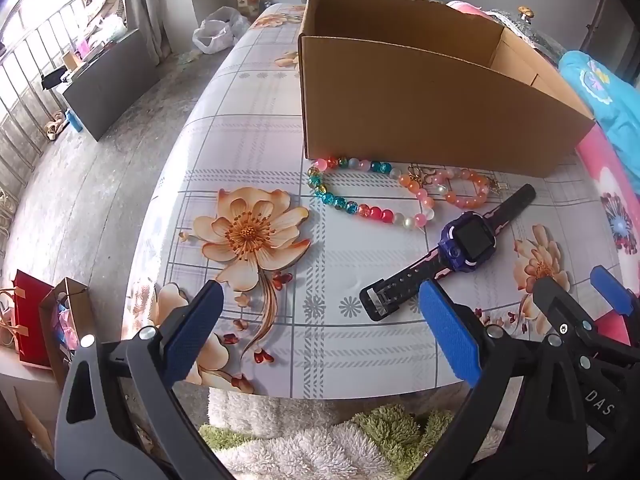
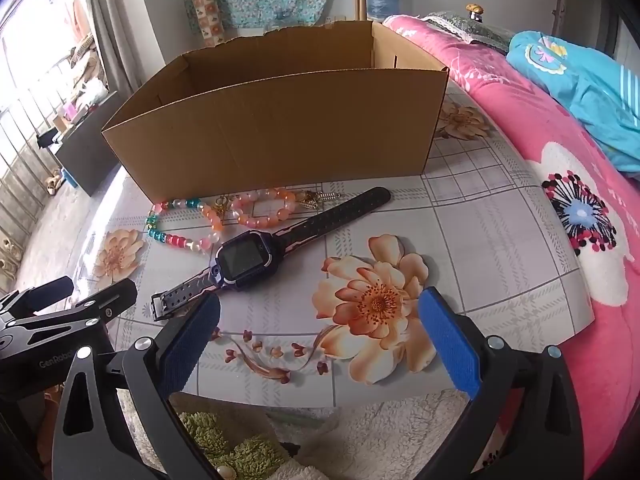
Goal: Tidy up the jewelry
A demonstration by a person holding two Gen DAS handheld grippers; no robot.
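Left gripper [image 2: 40,312] body reads "GenRobo"; right gripper [image 1: 600,284] body reads "DAS".

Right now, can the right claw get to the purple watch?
Probably yes. The right claw is open and empty, the watch lies flat on the table just ahead to its left, and nothing sits between them.

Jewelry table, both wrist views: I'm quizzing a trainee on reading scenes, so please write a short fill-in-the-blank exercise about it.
1. The watch lies on the table with its screen facing ____.
2. The bead bracelets lie between the watch and the cardboard ____.
3. The jaws of the left gripper and right gripper are both ____.
4. The tablecloth is printed with large orange ____.

Missing words: up; box; open; flowers
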